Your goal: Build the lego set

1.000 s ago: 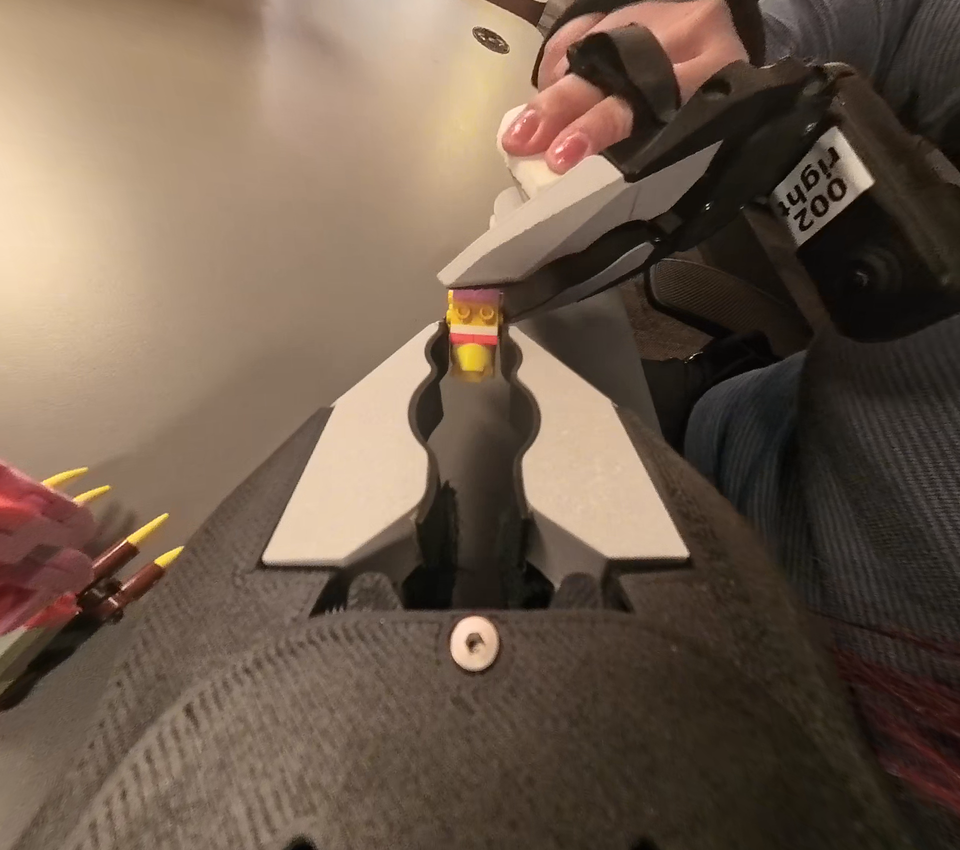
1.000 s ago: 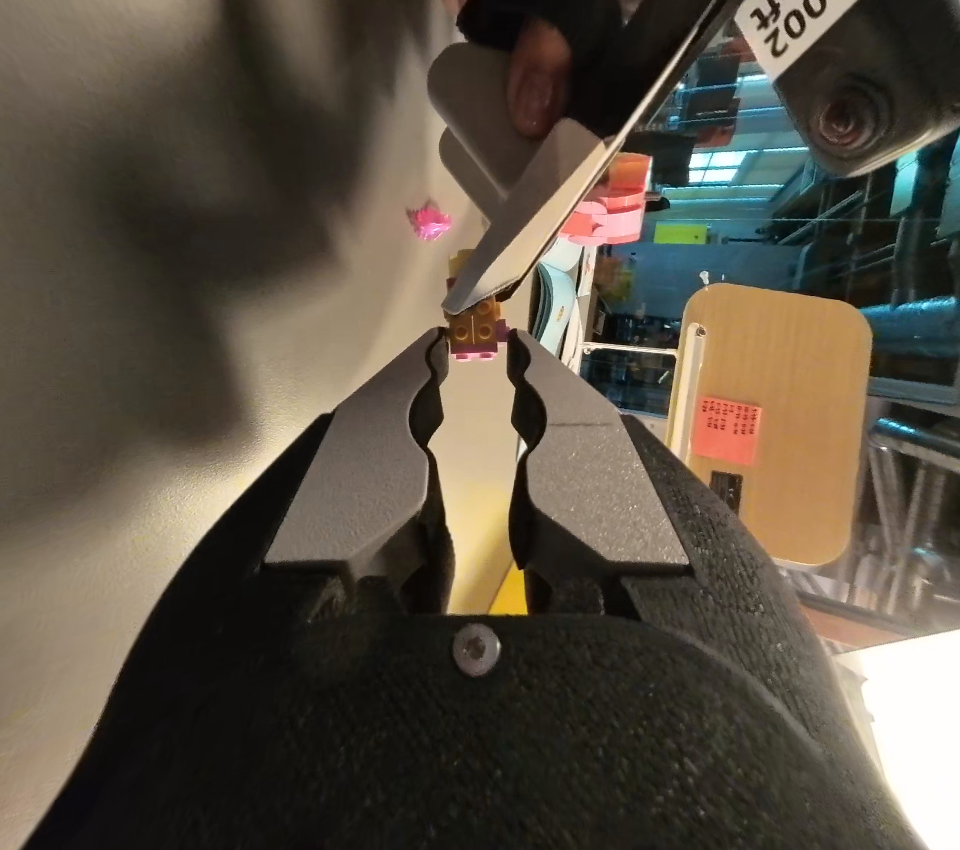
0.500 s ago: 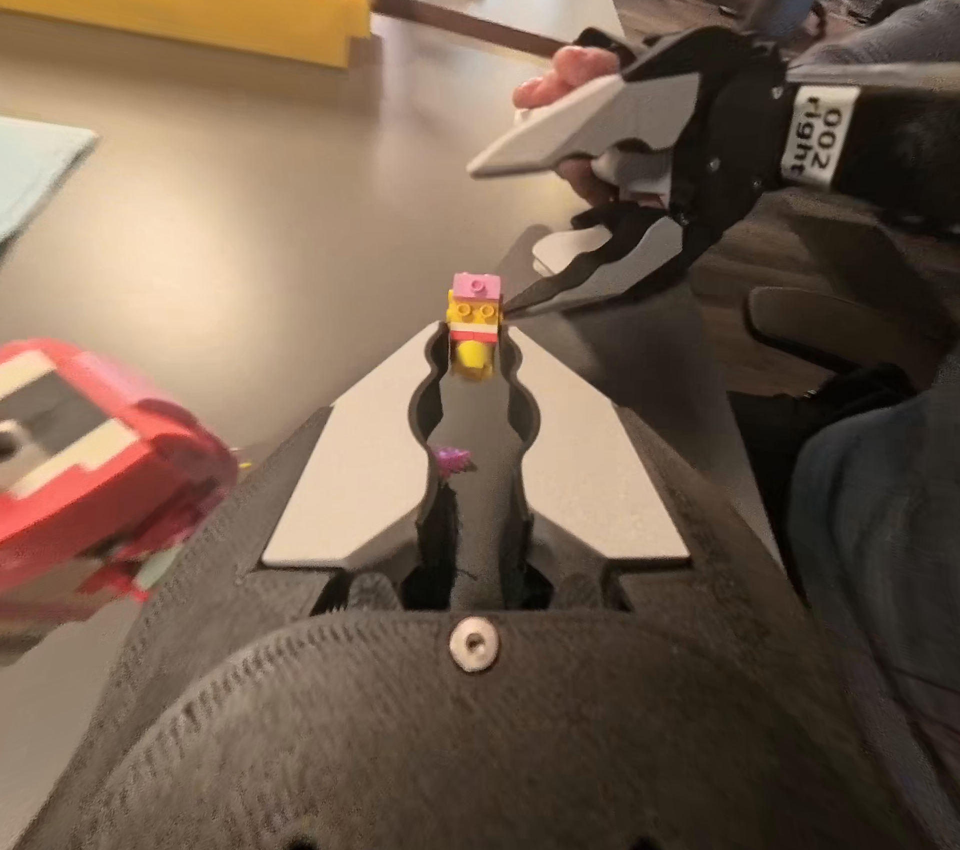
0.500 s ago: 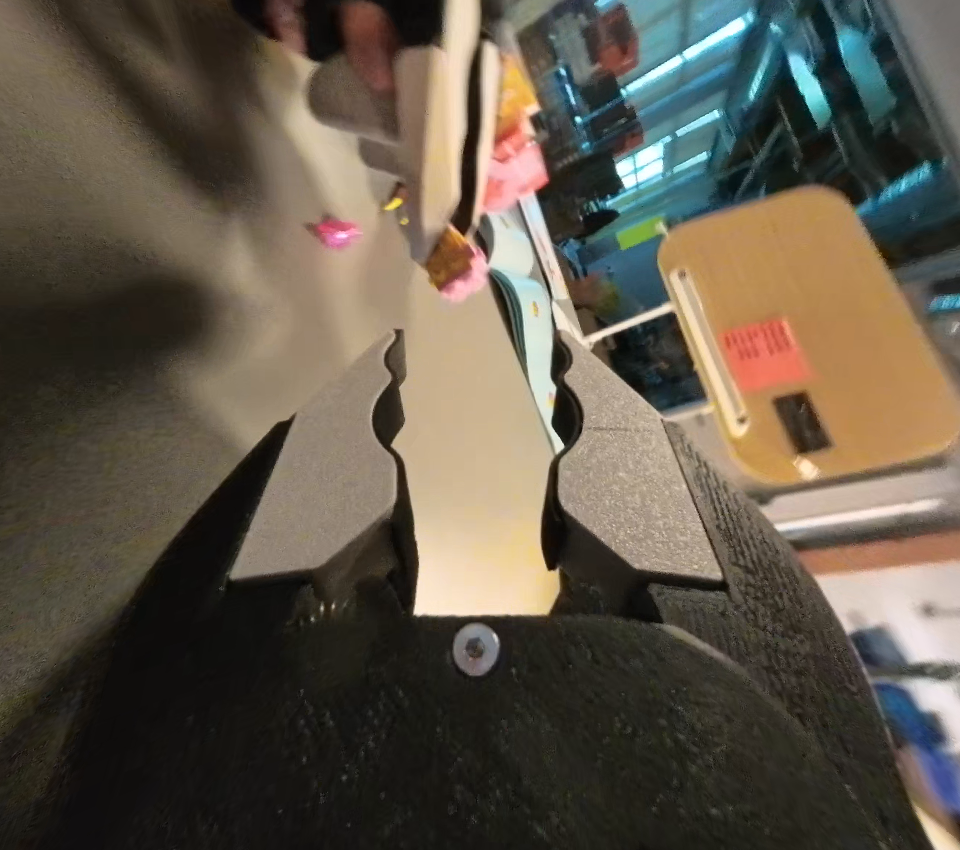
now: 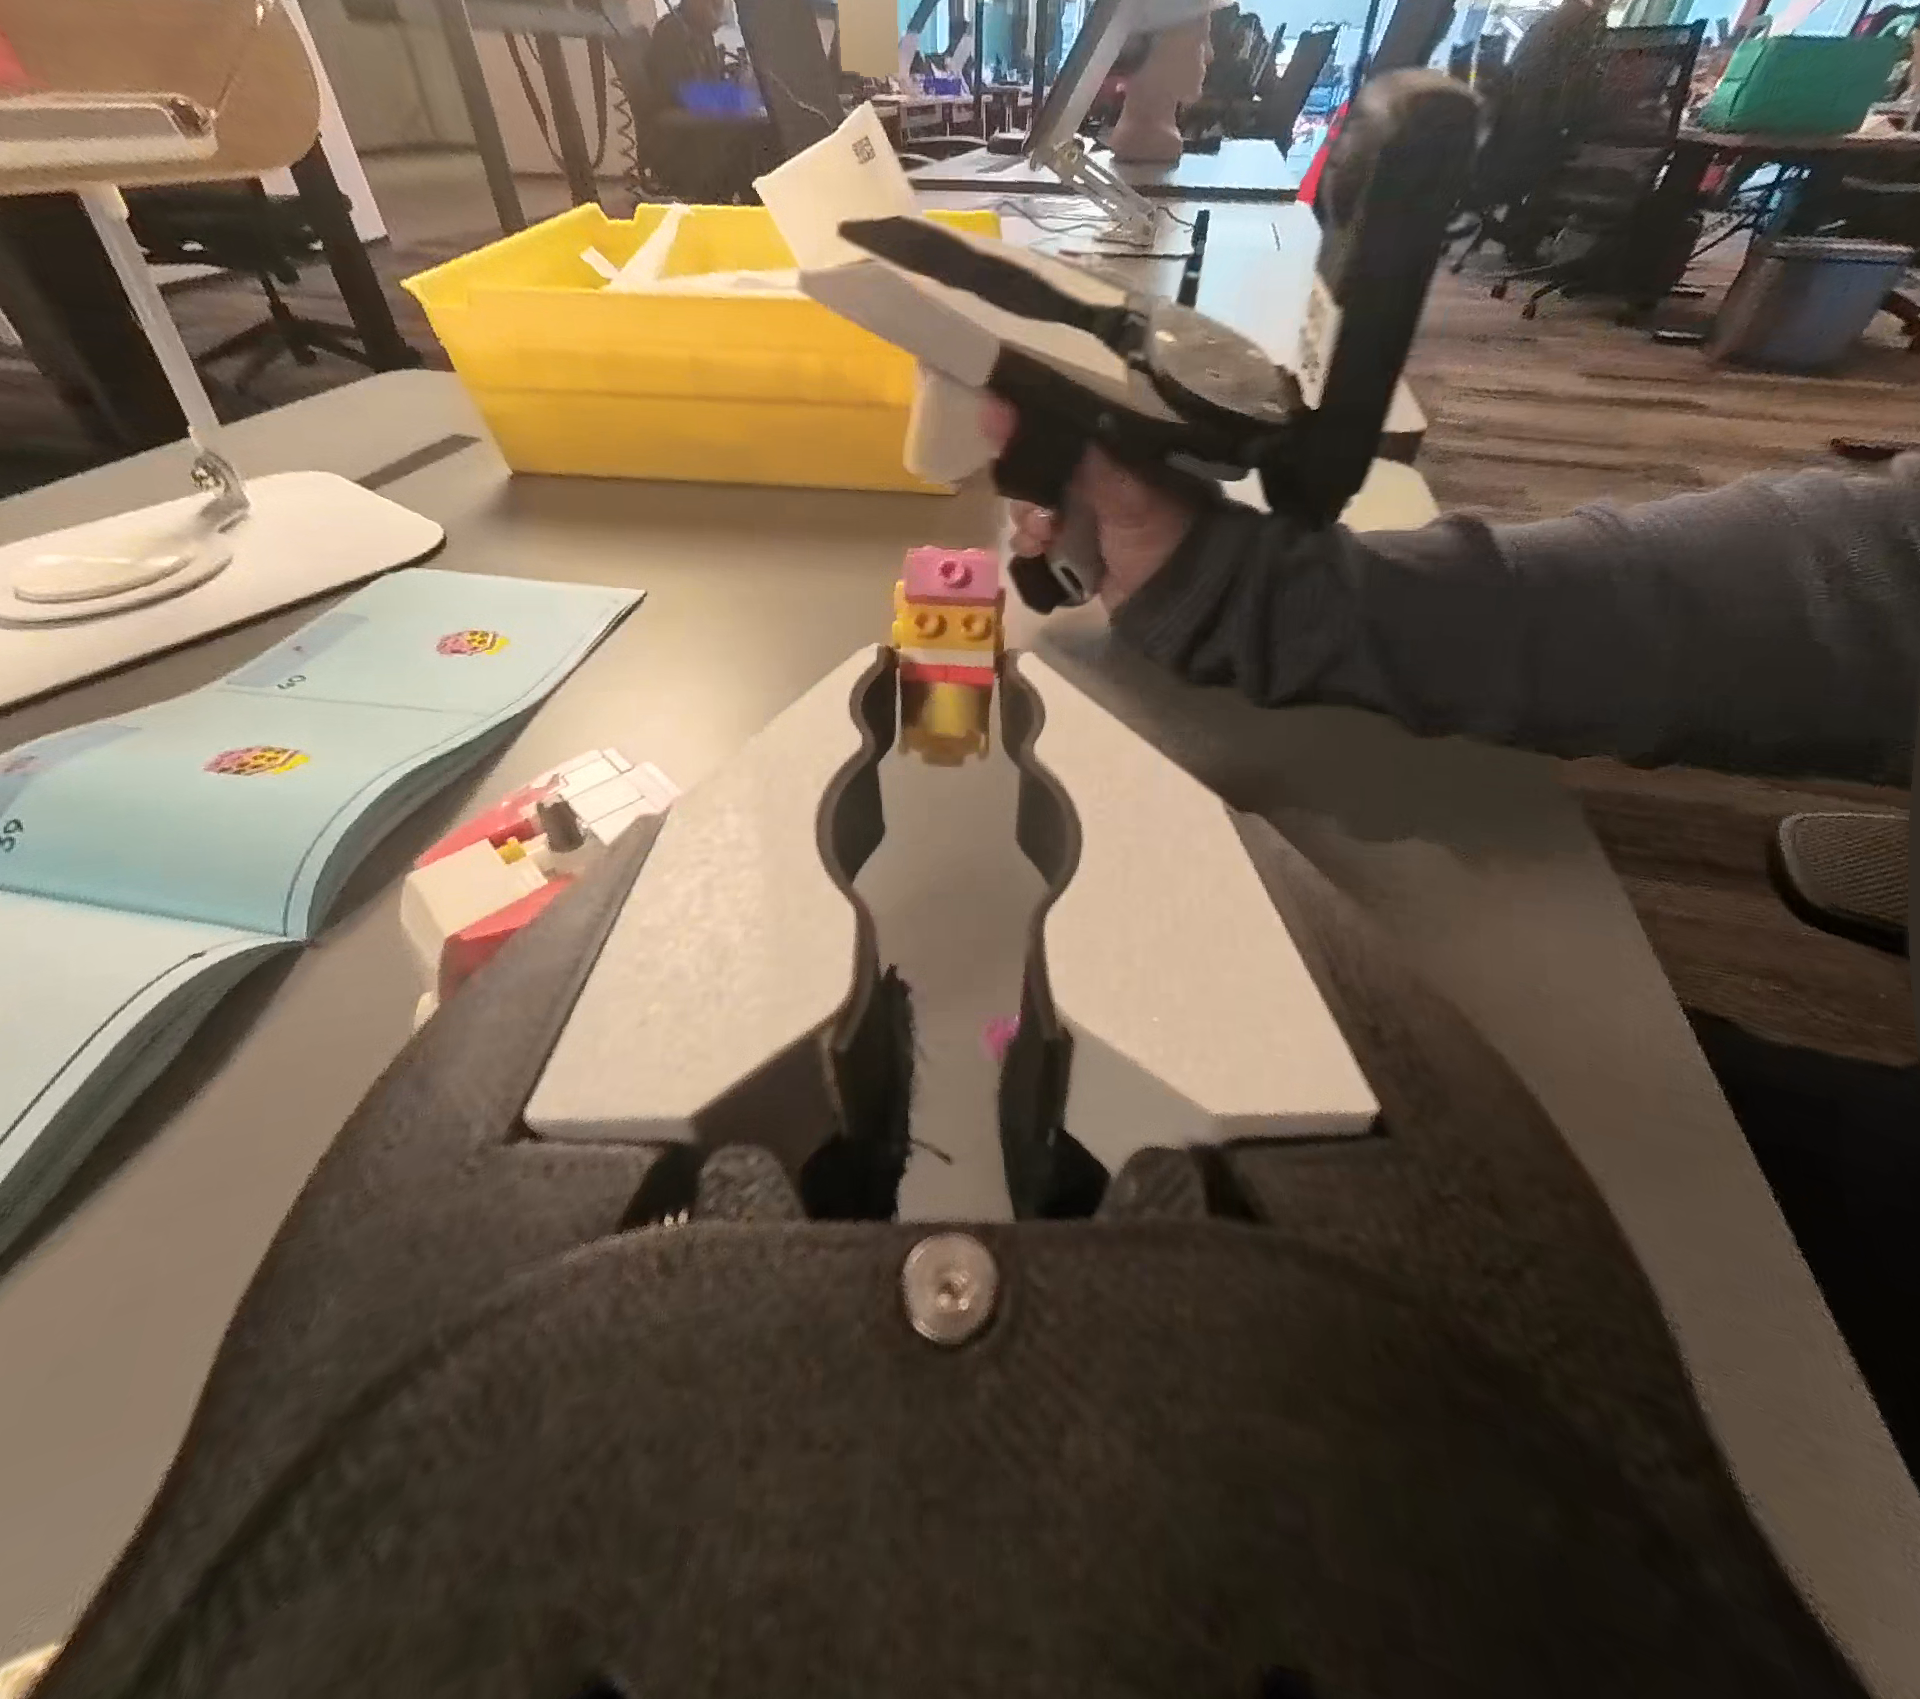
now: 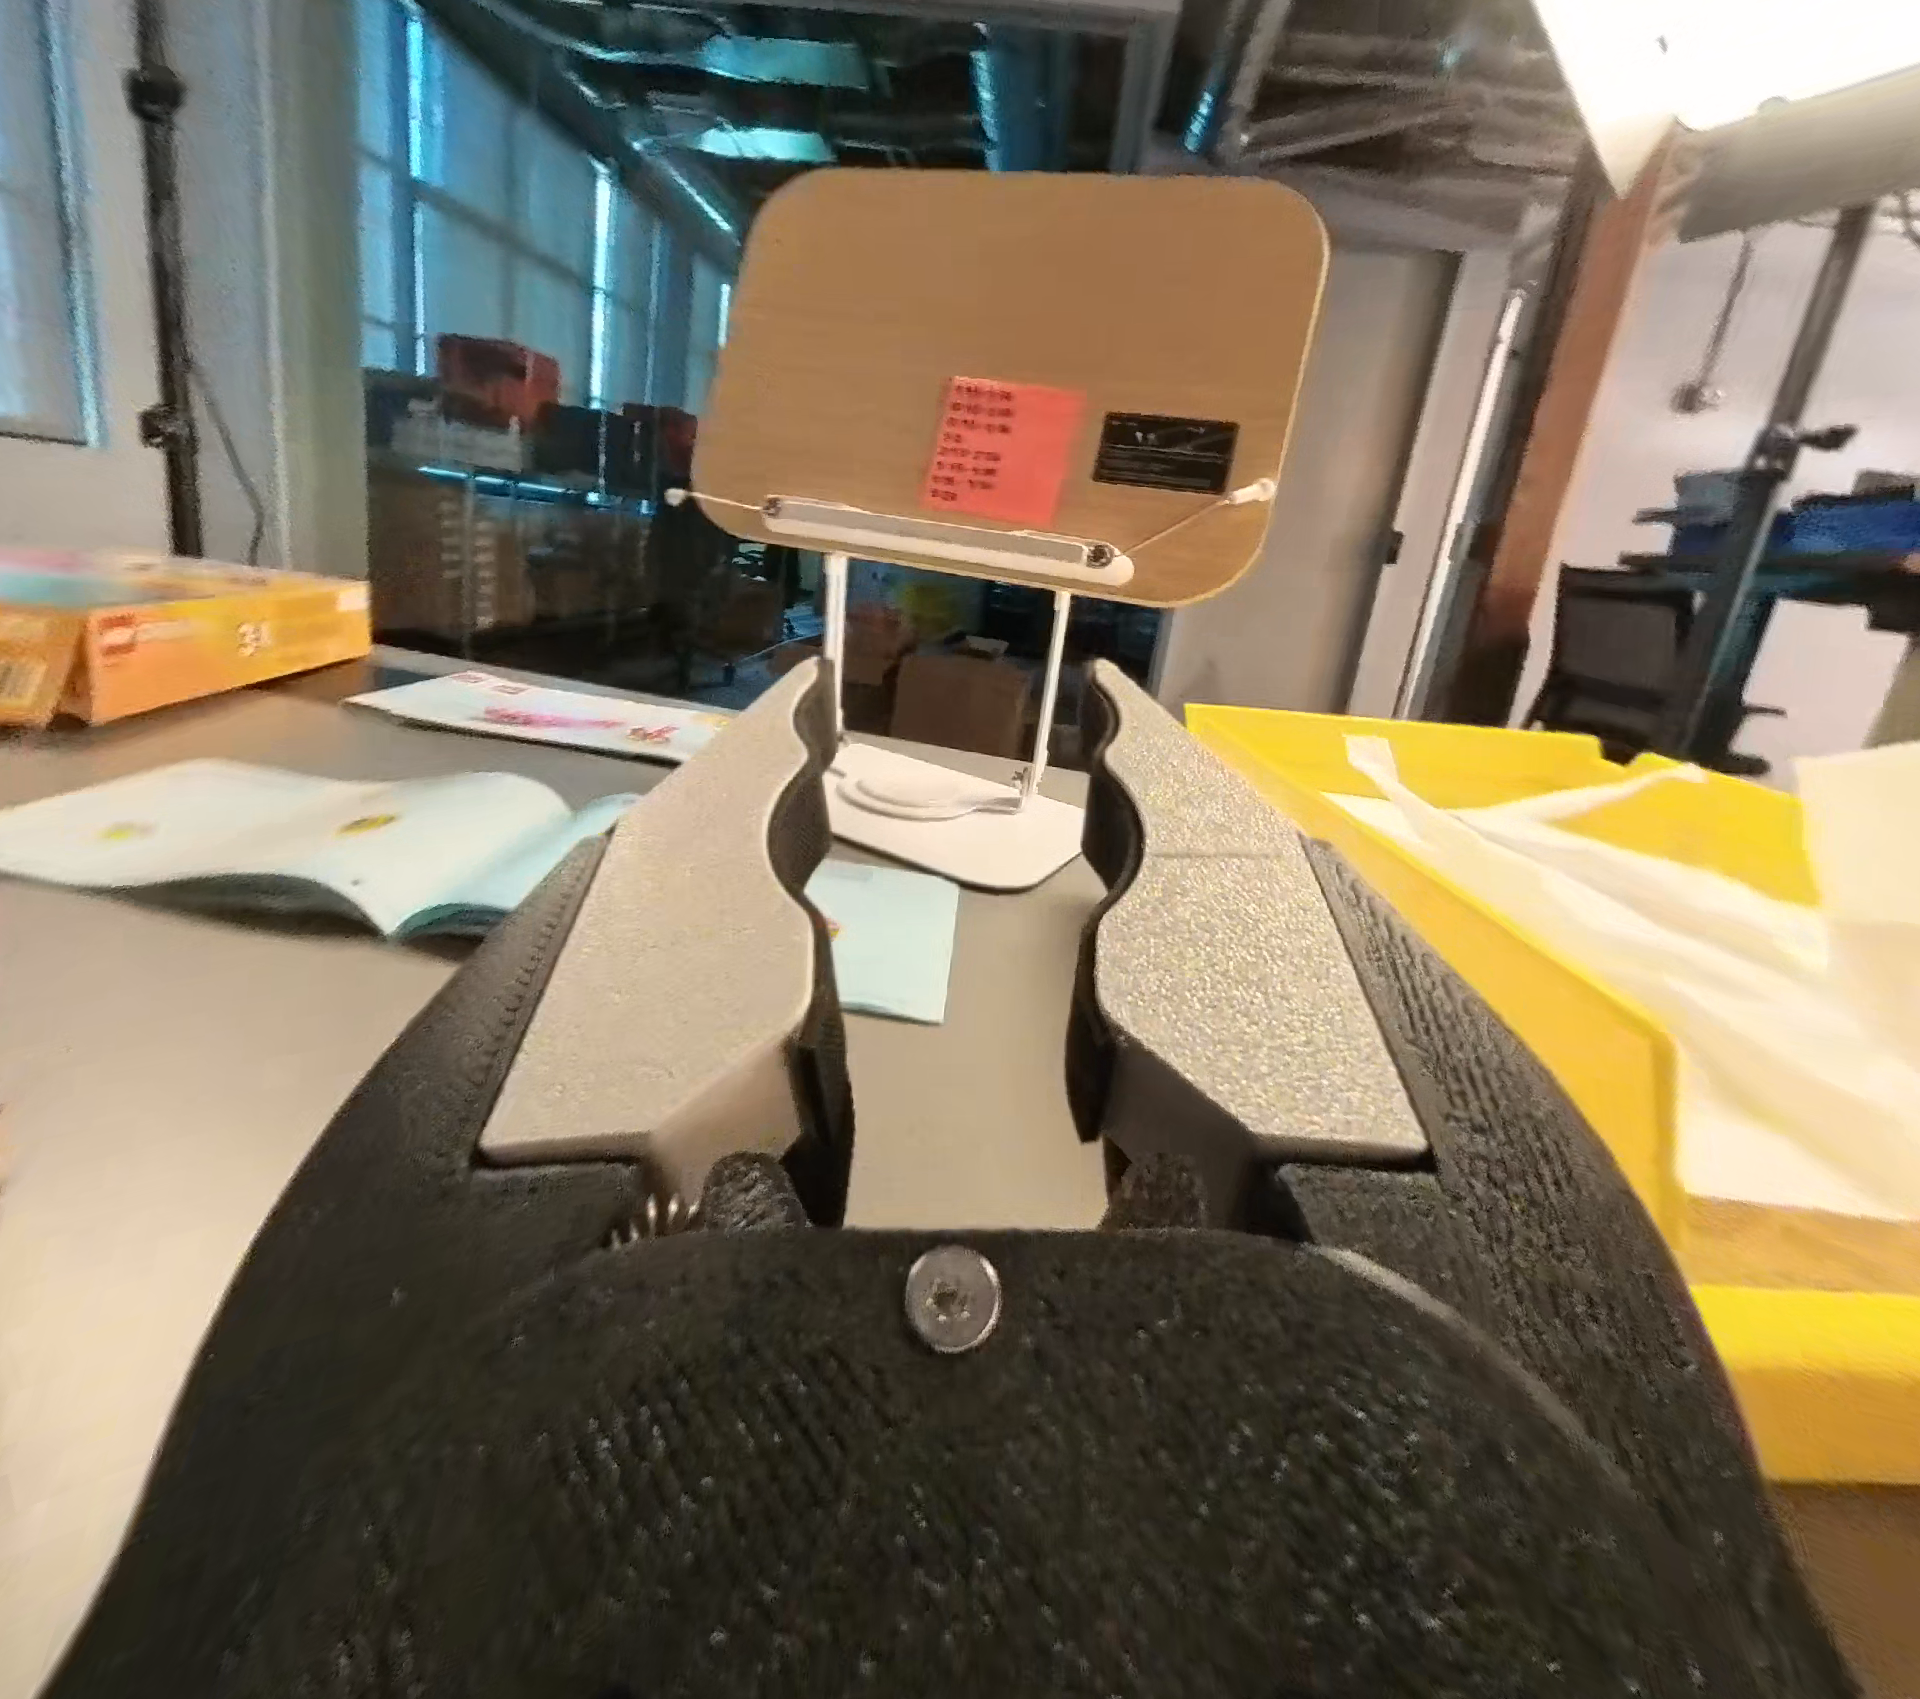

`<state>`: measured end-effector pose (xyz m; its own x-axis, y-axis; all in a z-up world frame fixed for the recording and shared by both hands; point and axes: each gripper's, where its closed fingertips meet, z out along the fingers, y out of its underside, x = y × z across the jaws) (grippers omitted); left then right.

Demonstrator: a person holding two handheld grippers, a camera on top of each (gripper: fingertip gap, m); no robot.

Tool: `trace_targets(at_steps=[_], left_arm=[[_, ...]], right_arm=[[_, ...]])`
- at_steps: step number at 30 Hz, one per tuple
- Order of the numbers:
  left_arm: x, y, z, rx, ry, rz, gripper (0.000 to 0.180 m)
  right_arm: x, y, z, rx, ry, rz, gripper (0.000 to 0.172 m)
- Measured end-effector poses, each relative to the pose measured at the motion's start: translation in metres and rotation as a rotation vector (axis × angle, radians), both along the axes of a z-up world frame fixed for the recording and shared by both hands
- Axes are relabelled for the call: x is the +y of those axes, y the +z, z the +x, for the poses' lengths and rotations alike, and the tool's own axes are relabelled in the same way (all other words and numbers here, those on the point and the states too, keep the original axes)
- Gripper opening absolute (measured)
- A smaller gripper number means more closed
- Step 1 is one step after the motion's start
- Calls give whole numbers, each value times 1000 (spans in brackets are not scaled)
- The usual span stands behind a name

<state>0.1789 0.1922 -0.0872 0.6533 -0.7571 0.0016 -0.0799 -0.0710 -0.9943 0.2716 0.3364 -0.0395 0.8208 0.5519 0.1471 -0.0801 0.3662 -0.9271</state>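
- The left gripper [image 5: 948, 693] clamps a small brick stack [image 5: 948, 662] between its fingertips: a pink piece on top, then yellow-orange, a red-and-white band, and a yellow part below. Both pads press its sides, and it stands upright above the grey table [image 5: 727, 527].
- The right gripper [image 6: 951, 724] has its jaws set moderately wide with nothing between them. In the left wrist view it is lifted at about 1 o'clock from the stack, apart from it, held by a hand [image 5: 1122, 527] in a grey sleeve.
- At about 9 o'clock from the left gripper lies an open pale-blue booklet [image 5: 260, 776]; nearer, at about 8 o'clock, sits a red-and-white brick model [image 5: 520, 860].
- A yellow bin [image 5: 665, 361] holding white bags stands at 11 to 12 o'clock, beyond the stack.
- In the right wrist view, a wooden board on a white stand [image 6: 1008, 402] is dead ahead at 12 o'clock, the yellow bin at 3 o'clock, and an orange box [image 6: 177, 641] at 10 o'clock.
- A tiny pink piece [image 5: 1000, 1036] shows on the table deep between the left fingers.
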Motion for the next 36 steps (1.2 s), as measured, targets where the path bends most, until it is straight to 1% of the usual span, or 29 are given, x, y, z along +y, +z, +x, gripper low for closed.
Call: trace_targets(at_steps=[4,8,10,14,18,22,25,26,27,29,31,34,35,36], left_arm=[[0,-11,5,43,-18,-31,18],[-5,-30,17,123,-75,-146,18],[-7,-47,26,202,-94,-235,18],[-10,-77,46,359,-94,-382,18],[-8,-96,54,539,-52,-349,18],[-11,-97,59,515,-76,-381,19],[-13,-95,58,484,-86,-374,44],[-14,-92,59,464,-100,-354,51],[-17,-85,62,437,-119,-323,54],[-24,-65,67,377,-157,-233,54],[-26,-38,66,328,-151,-115,54],[-26,17,50,225,-84,52,48],[-22,39,39,201,-39,124,47],[-12,60,22,204,37,189,47]], right_arm=[[22,-1,0,19,-112,-17,40],[33,-1,1,41,-174,-20,35],[36,0,-1,51,-179,-16,34],[35,0,-5,17,-179,7,28],[33,-1,-7,-19,-181,23,26],[33,-2,-12,-44,-167,30,26],[35,-4,-12,-44,-165,14,24],[37,-6,-10,-43,-173,2,22],[39,-7,-8,-43,-185,-8,20],[43,-9,-4,-50,-209,-23,17],[47,-10,-3,-66,-224,-19,14],[54,-11,-1,-93,-246,-12,12],[57,-12,0,-99,-250,-13,15],[59,-12,0,-100,-252,-13,11]])
